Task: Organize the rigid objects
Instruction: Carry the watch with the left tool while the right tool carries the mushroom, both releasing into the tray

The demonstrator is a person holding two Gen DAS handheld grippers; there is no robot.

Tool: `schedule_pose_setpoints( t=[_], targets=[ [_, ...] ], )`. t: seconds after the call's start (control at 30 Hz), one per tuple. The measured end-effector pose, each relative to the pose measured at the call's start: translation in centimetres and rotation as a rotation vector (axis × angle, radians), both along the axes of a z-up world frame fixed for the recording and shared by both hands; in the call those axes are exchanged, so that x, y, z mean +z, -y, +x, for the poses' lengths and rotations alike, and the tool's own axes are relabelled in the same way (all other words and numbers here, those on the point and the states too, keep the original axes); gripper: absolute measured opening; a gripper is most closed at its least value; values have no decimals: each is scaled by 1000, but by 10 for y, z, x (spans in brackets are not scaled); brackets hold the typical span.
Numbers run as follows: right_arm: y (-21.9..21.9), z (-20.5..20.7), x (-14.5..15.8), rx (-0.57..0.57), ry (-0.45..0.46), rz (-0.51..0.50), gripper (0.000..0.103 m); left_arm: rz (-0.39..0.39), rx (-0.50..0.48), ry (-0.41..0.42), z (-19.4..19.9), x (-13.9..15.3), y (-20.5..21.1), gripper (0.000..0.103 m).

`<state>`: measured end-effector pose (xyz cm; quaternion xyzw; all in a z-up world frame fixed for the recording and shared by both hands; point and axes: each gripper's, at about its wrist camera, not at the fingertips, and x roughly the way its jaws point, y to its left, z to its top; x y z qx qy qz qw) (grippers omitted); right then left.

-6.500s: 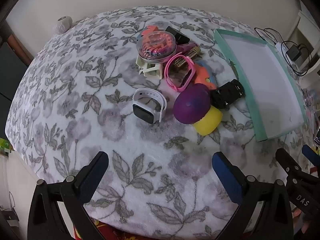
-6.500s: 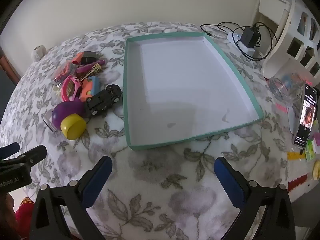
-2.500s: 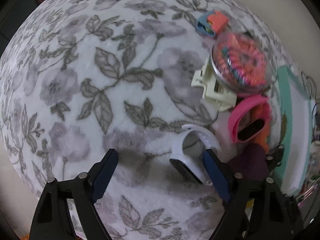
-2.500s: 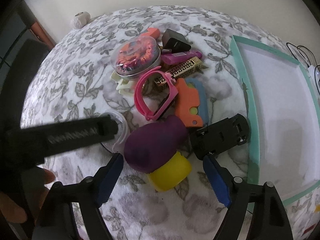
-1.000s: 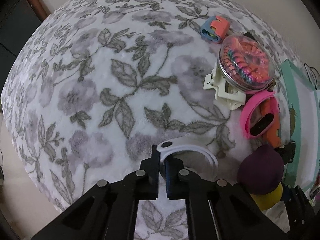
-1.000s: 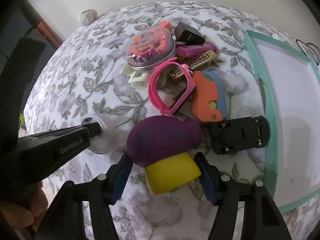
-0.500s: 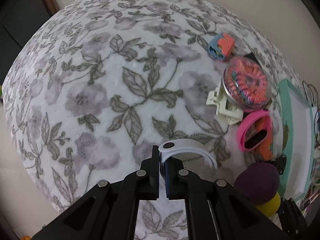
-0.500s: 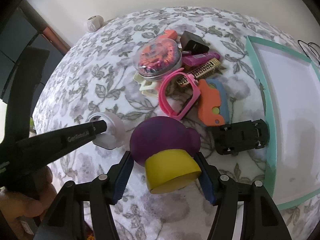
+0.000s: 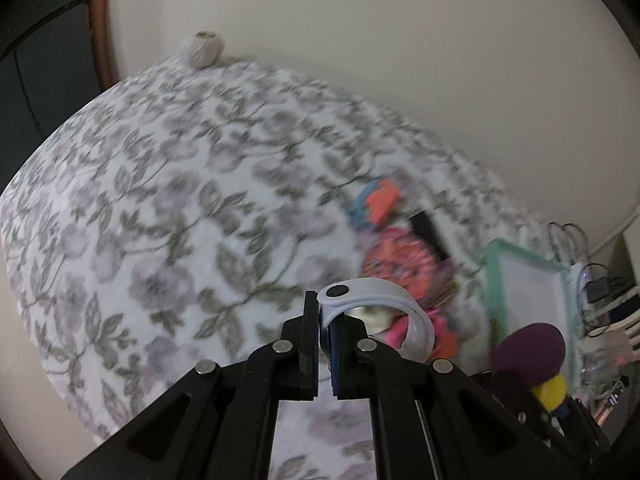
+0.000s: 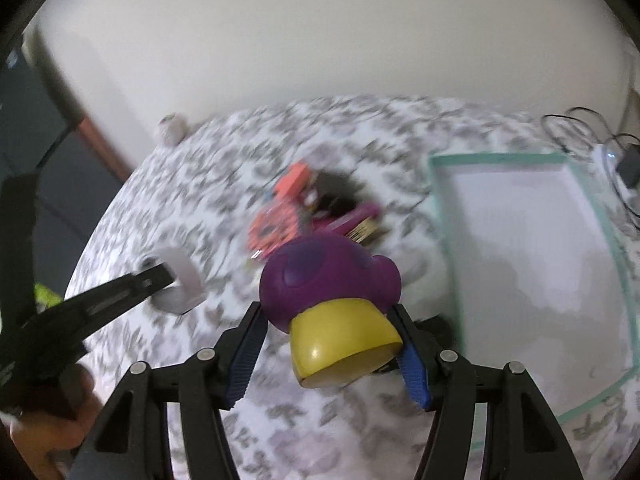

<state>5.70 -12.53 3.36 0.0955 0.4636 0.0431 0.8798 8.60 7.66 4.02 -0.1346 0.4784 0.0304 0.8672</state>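
Note:
My left gripper [image 9: 324, 332] is shut on the strap of a white smartwatch [image 9: 380, 300] and holds it above the floral cloth. The same watch [image 10: 180, 280] shows at the left of the right wrist view, with the left gripper [image 10: 160, 280] clamped on it. Between the blue pads of my right gripper [image 10: 328, 344] sits a purple and yellow mushroom toy [image 10: 332, 300], gripped and lifted off the cloth. That toy [image 9: 532, 356] also appears at the lower right of the left wrist view. The pile of small toys [image 10: 308, 208] lies blurred behind it.
A shallow teal-edged white tray [image 10: 532, 264] lies to the right on the floral cloth [image 9: 160, 220]. A black toy car [image 10: 440, 326] is partly hidden under the right gripper. A ball of yarn [image 9: 202, 50] sits at the far edge by the wall. Cables and a charger [image 10: 628, 164] lie past the tray.
Both grippers have risen and tilted up with their loads; the watch and the mushroom toy are now off the cloth, and the wall fills more of both views.

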Motion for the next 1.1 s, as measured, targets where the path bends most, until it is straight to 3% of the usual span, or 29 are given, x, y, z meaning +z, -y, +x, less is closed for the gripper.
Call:
schedule_pose_setpoints(
  t=[0.3, 0.67, 1.1],
  targets=[
    [62, 14, 8, -164, 49, -63, 65, 34, -144, 70, 19, 19, 77, 4],
    [157, 13, -24, -376, 0, -87, 65, 70, -315, 54, 35, -6, 172, 4],
    [197, 17, -43, -441, -15, -143, 65, 112, -426, 14, 47, -42, 241, 4]
  ],
)
